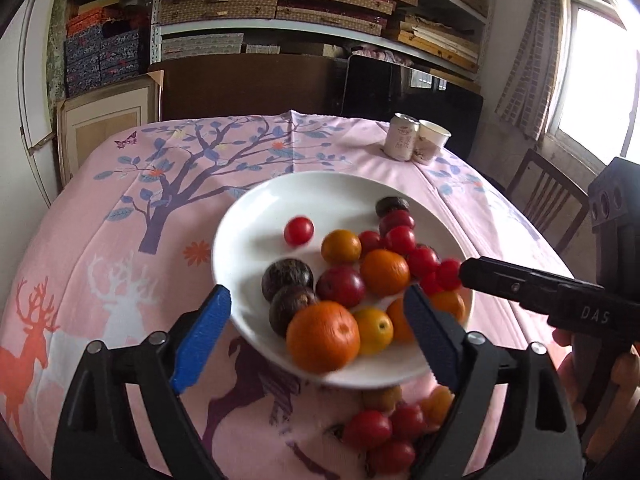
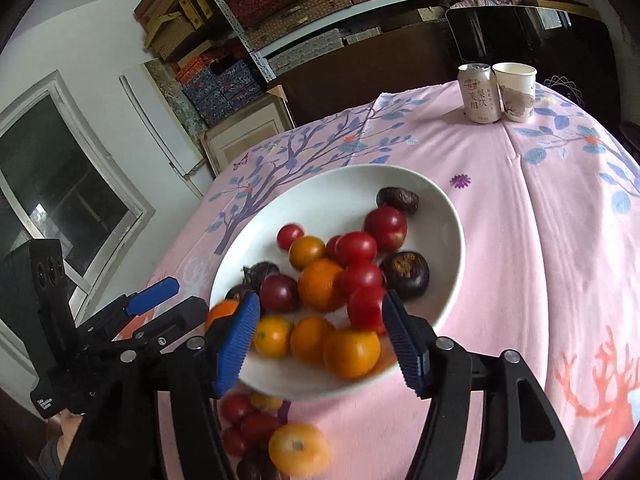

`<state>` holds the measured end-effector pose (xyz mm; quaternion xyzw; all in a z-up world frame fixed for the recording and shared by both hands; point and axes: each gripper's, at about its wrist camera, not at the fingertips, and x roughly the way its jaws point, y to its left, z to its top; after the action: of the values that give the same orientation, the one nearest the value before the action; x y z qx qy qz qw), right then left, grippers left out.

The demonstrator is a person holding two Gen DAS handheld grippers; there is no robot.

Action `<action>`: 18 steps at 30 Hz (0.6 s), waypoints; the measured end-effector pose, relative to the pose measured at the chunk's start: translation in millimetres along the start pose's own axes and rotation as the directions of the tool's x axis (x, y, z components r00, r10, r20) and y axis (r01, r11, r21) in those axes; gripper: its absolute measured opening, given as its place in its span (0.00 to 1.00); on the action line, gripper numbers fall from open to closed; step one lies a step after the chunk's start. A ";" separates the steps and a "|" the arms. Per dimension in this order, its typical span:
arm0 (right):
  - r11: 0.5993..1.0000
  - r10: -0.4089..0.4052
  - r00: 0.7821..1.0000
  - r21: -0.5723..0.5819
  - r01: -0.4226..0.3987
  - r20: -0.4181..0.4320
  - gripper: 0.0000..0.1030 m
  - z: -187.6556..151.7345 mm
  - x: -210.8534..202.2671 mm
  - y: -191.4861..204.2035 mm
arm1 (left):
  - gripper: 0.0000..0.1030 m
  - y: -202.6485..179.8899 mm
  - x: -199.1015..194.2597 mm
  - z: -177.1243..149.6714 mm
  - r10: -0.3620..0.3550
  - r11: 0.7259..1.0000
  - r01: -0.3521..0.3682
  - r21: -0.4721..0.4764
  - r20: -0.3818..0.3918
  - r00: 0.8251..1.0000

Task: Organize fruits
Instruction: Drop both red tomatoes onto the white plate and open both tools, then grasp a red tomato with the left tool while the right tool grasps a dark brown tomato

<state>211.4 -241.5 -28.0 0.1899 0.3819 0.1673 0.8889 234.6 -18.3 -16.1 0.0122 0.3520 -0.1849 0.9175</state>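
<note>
A white bowl (image 1: pixel 256 216) (image 2: pixel 340 188) on the pink tablecloth holds several fruits: oranges (image 1: pixel 322 336) (image 2: pixel 352 352), red tomatoes (image 1: pixel 298 231) (image 2: pixel 355 248), plums (image 1: pixel 341 286) and dark chestnuts (image 1: pixel 286 278) (image 2: pixel 405 269). More loose fruits lie on the cloth in front of the bowl (image 1: pixel 384 428) (image 2: pixel 296 448). My left gripper (image 1: pixel 318 342) is open, its blue fingers either side of the bowl's near rim. My right gripper (image 2: pixel 318 344) is open too, its fingers over the bowl's near edge. Neither holds anything.
A drink can (image 1: pixel 401 136) (image 2: pixel 479 92) and a paper cup (image 1: pixel 431 141) (image 2: pixel 515 90) stand at the far right of the table. A wooden chair (image 1: pixel 544 200) is beyond the right edge. Shelves of boxes stand behind.
</note>
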 end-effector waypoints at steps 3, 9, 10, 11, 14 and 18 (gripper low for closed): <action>1.000 0.015 1.000 -0.005 -0.015 -0.004 0.68 -37.2 -16.1 -8.3 | 0.86 -15.7 -10.6 -38.4 -0.005 0.997 0.011 0.071 -0.074 0.997; 0.998 0.056 0.997 0.025 -0.058 0.058 0.76 -68.0 -45.7 -20.6 | 0.86 -61.0 -20.2 -95.1 0.033 0.970 0.003 0.242 -0.144 0.989; 0.998 0.049 0.998 0.033 -0.050 0.043 0.76 -68.3 -42.7 -21.7 | 0.84 -66.0 -18.4 -97.7 0.050 0.964 -0.008 0.265 -0.153 0.987; 0.999 0.039 0.999 0.037 -0.040 0.031 0.76 -68.8 -40.6 -22.5 | 0.78 -67.2 -18.4 -96.6 0.033 0.968 0.007 0.252 -0.153 0.988; 1.000 0.014 0.999 -0.010 -0.013 0.043 0.76 -73.0 -42.7 -12.4 | 0.64 -63.7 -15.0 -92.1 -0.034 0.979 0.069 0.192 -0.176 0.984; 1.000 0.024 0.997 -0.018 -0.023 0.067 0.76 -75.2 -49.4 -12.4 | 0.54 -57.7 -15.1 -91.7 -0.108 0.985 0.131 0.112 -0.189 0.976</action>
<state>125.2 -258.4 -51.3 0.1925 0.3480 0.1745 0.9008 145.4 -53.1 -69.1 0.0650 0.4225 -0.2593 0.8661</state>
